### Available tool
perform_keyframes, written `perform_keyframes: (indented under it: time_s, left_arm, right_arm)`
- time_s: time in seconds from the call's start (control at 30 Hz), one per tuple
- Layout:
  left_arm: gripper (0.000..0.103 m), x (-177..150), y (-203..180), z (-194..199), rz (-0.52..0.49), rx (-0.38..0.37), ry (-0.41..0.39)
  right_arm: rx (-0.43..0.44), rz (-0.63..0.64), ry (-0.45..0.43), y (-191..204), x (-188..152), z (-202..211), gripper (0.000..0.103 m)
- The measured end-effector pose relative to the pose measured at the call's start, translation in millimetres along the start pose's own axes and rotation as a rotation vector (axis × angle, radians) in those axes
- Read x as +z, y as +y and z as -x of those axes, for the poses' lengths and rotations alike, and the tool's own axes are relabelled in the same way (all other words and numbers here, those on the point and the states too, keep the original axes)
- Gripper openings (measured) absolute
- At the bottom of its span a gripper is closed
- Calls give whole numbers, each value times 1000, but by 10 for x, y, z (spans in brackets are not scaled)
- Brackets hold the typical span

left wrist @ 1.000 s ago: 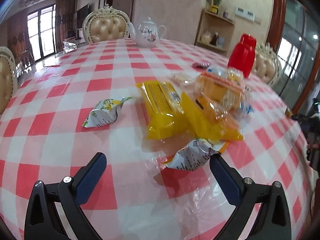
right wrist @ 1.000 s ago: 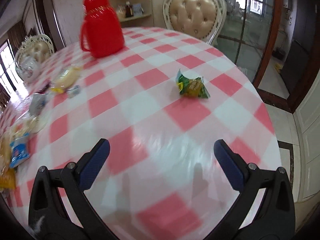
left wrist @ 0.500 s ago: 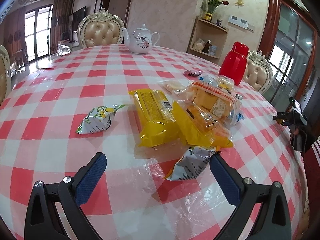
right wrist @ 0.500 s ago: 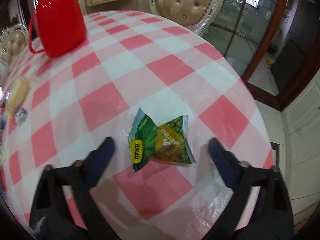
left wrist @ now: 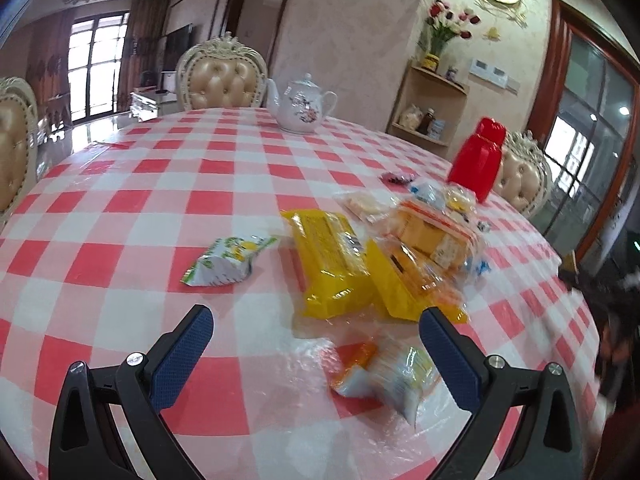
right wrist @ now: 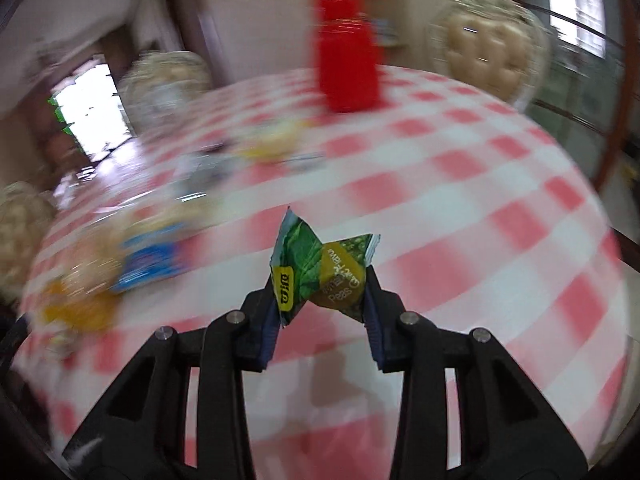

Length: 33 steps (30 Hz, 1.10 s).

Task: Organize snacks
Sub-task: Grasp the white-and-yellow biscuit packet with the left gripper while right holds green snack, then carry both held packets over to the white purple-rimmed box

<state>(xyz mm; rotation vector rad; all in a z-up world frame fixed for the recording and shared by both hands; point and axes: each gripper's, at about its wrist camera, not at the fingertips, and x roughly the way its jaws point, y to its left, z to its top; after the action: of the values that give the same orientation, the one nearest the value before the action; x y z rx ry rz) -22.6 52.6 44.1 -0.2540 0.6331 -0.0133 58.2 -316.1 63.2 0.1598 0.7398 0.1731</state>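
Note:
My right gripper (right wrist: pixel 322 292) grips a green pea snack packet (right wrist: pixel 320 268). Its jaws are closing and the pads press the packet's two sides, holding it above the red-checked table (right wrist: pixel 500 208). The view around it is blurred. My left gripper (left wrist: pixel 316 320) stands open low over the table, with a small white and orange packet (left wrist: pixel 392 368) lying loose just inside its right finger. Beyond it lies a pile of snacks: a yellow pack (left wrist: pixel 328 260), an orange cracker pack (left wrist: pixel 432 236) and a white-green packet (left wrist: pixel 228 258) off to the left.
A red jug (left wrist: pixel 478 160) stands behind the pile, also visible as the red jug (right wrist: pixel 346 48) in the right wrist view. A white teapot (left wrist: pixel 302 106) sits at the table's far side. Padded chairs (left wrist: pixel 222 80) ring the table. The table edge (right wrist: pixel 600 216) drops off at right.
My right gripper came down over the green packet, shut on it and lifted it, swinging left towards the snack pile. The left gripper stayed open and tilted only slightly.

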Motion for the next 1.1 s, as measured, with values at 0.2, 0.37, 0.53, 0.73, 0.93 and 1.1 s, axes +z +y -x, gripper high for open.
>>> perform_keyframes:
  time_s: [0.2, 0.37, 0.53, 0.73, 0.93, 1.1]
  left_arm:
    - [103, 38, 149, 100, 58, 7, -14]
    - [103, -146, -374, 142, -204, -44, 49]
    - [102, -370, -816, -212, -474, -15, 165]
    - [58, -350, -836, -511, -532, -70, 268]
    - [38, -398, -867, -392, -531, -103, 236]
    - [37, -327, -785, -284, -450, -52, 183]
  right_arm:
    - [108, 47, -43, 879, -441, 178, 40]
    - [138, 37, -41, 955, -605, 149, 41]
    - [153, 3, -26, 901, -644, 100, 41]
    - [181, -2, -24, 999, -722, 110, 41]
    - [146, 43, -28, 1153, -778, 101, 41]
    - [135, 56, -31, 1153, -790, 97, 41]
